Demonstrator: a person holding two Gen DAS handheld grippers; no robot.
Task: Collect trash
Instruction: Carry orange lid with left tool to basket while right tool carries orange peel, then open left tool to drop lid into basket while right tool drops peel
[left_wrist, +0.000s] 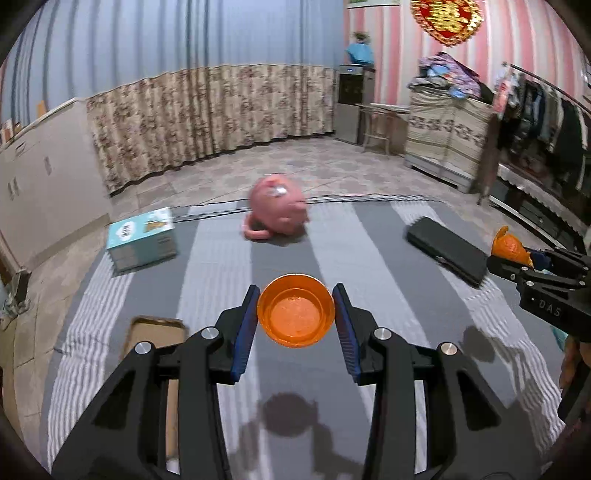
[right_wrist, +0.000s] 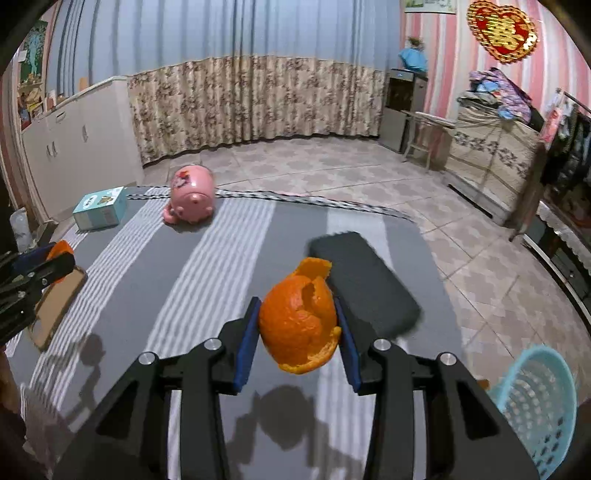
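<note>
In your left wrist view, the right hand-held gripper (left_wrist: 517, 258) carries the raised letters "DAS" on its black body. Print on the teal box (left_wrist: 142, 238) is too blurred to read.

Left gripper (left_wrist: 296, 310) is clamped on a small round orange translucent plastic cup (left_wrist: 296, 311), its blue pads touching both sides, the open mouth facing the camera. Below lies a grey-and-white striped mat (left_wrist: 218, 266). On the mat: a pink rounded piggy-bank-like toy (left_wrist: 276, 208) on its side, blurred; a light-blue cardboard box (left_wrist: 141, 238) at the left edge; a flat black rectangular case (left_wrist: 447, 250) to the right; a brown cardboard tray (left_wrist: 157, 332) near left. At far right, the right gripper (left_wrist: 517, 258) grips a piece of orange peel (left_wrist: 508, 245).
</note>
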